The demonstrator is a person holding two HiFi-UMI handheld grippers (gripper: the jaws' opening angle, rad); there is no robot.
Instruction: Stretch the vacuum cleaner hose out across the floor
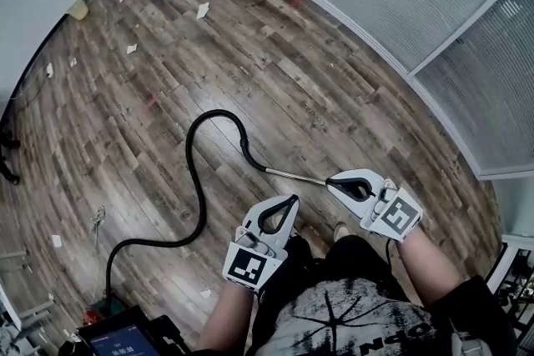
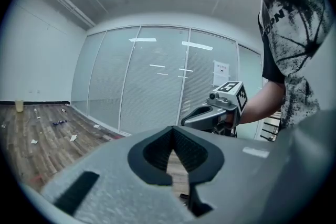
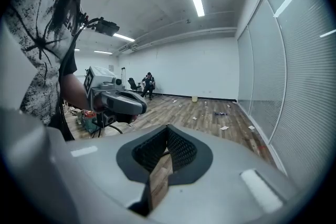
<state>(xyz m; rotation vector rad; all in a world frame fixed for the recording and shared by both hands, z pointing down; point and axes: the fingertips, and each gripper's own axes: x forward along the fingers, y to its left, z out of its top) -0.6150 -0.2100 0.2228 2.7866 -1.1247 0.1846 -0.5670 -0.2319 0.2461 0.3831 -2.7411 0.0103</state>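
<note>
The vacuum cleaner hose (image 1: 193, 179) lies on the wooden floor (image 1: 334, 79) in loose bends, nowhere near straight. It runs from the far end of its metal wand (image 1: 292, 173), loops over and snakes back towards the dark machine beyond the wand's left side. To my eye the stretching has not begun, and the wand is the obvious part to take hold of, being stiff and easy to drag.

Both tools are held low and close to the wand's near end, which looks like a reach for it. The right gripper (image 1: 331, 180) points its tip right at that end; whether it touches I cannot tell. Its jaws are pressed together with nothing in them, only floorboards showing through the slot. The left gripper (image 1: 291, 199) sits just beside the wand's near end, tilted slightly downward, its jaws likewise closed and empty. Both forearms reach forward from the body.
</note>
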